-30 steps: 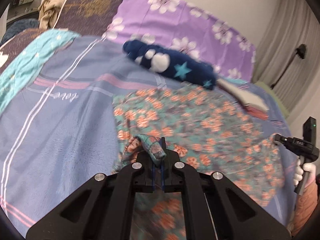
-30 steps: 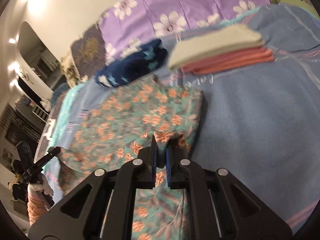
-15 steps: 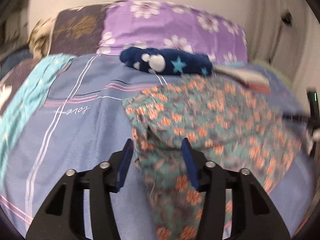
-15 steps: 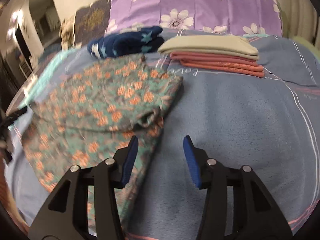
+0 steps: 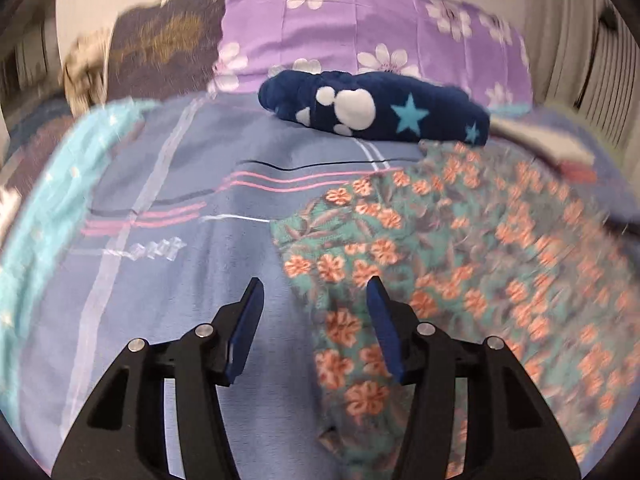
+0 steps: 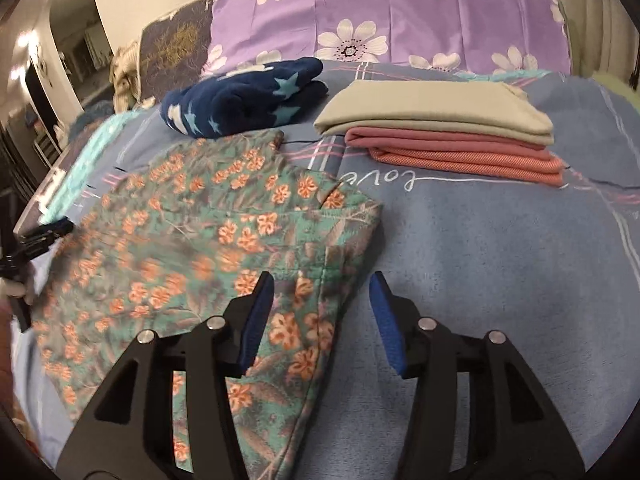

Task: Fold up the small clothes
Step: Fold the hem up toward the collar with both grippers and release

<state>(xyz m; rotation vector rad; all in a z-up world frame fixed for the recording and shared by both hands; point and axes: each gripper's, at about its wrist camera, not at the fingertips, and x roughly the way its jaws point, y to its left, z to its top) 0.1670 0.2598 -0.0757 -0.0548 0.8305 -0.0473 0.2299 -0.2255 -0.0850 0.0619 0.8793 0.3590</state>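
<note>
A teal garment with orange flowers [image 5: 460, 264] lies spread flat on the blue bedspread [image 5: 168, 288]; it also shows in the right wrist view [image 6: 224, 240]. My left gripper [image 5: 316, 296] is open and empty, straddling the garment's left edge just above it. My right gripper [image 6: 320, 294] is open and empty, over the garment's right edge. The left gripper shows at the far left of the right wrist view [image 6: 36, 236].
A dark blue star-print bundle [image 6: 244, 100] lies at the back by the purple flowered pillow [image 6: 392, 16]. A stack of folded beige and coral clothes [image 6: 444, 132] sits at the back right. A turquoise cloth [image 5: 44, 208] lies along the bed's left side.
Both grippers held pinched corners of the flowered garment a second ago. They have opened, let it go and drawn back; the garment now lies flat.
</note>
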